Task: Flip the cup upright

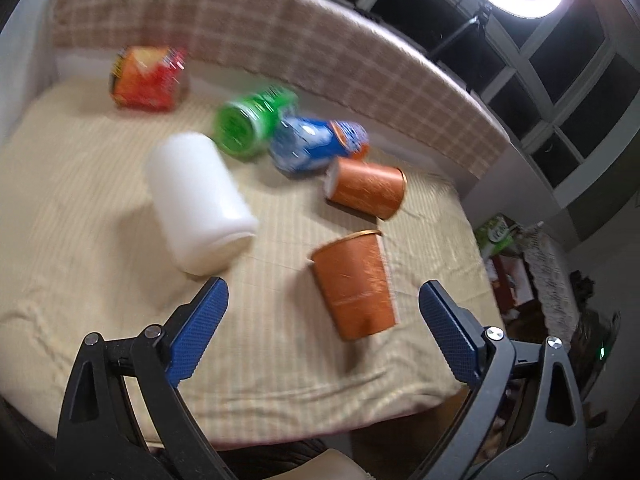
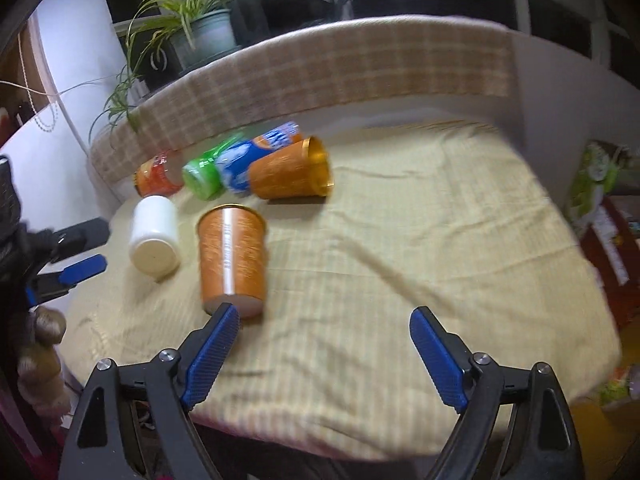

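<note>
Two orange cups lie on their sides on the cloth-covered surface (image 2: 400, 240); the nearer cup (image 2: 232, 260) rests toward the near edge, the farther cup (image 2: 292, 172) touches a blue can (image 2: 248, 156). Both the left hand-held gripper (image 1: 324, 304) and the right hand-held gripper (image 2: 324, 330) are spread apart, holding nothing. The nearer cup could roll off-line if one finger nudges it first; blur hides exact contact, though a white bottle (image 2: 154, 236) just beside it may get bumped.

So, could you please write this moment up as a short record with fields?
surface: table under a yellow cloth
near orange cup: on its side, base toward the cameras
far orange cup: on its side, mouth to the right
other items: white bottle, green can, blue can, red can, all lying down
left gripper: open, empty
right gripper: open, empty
</note>
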`<state>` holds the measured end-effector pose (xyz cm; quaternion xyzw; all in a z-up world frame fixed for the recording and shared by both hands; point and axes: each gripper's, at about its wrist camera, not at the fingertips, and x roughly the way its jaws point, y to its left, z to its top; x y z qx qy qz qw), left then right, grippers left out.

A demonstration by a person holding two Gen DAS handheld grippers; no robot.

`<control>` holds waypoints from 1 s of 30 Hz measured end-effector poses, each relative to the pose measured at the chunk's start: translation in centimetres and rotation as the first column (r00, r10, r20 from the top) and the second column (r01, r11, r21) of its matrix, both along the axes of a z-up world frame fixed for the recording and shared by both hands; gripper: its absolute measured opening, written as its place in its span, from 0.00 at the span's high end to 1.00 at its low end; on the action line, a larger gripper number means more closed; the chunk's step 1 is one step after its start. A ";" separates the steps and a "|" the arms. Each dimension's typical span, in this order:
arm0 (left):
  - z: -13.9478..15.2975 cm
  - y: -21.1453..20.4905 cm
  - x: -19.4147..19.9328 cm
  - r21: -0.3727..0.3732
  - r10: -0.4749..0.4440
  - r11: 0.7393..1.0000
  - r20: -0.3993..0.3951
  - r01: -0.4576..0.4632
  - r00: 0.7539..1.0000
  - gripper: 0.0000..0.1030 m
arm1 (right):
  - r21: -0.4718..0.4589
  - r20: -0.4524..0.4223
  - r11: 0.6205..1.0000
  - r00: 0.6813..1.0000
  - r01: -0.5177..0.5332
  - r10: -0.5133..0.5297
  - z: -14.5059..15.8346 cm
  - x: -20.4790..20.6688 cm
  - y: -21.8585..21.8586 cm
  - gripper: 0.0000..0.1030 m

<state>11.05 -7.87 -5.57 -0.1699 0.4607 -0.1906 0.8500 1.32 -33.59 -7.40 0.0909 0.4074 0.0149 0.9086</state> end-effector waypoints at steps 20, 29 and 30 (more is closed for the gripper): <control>-4.6 -4.8 4.7 -0.091 -0.023 0.996 -0.203 0.004 0.979 0.09 | -0.019 0.007 0.998 0.998 0.065 -0.064 -0.1 -2.3 -2.5 0.13; -6.1 -5.5 6.2 -0.087 -0.014 0.996 -0.241 -0.007 0.970 0.20 | -0.032 -0.003 0.996 0.997 0.079 -0.079 -0.9 -2.5 -2.7 0.12; -6.1 -5.6 6.2 -0.085 -0.015 0.996 -0.242 -0.006 0.970 0.21 | -0.032 -0.005 0.996 0.997 0.082 -0.082 -1.0 -2.5 -2.8 0.12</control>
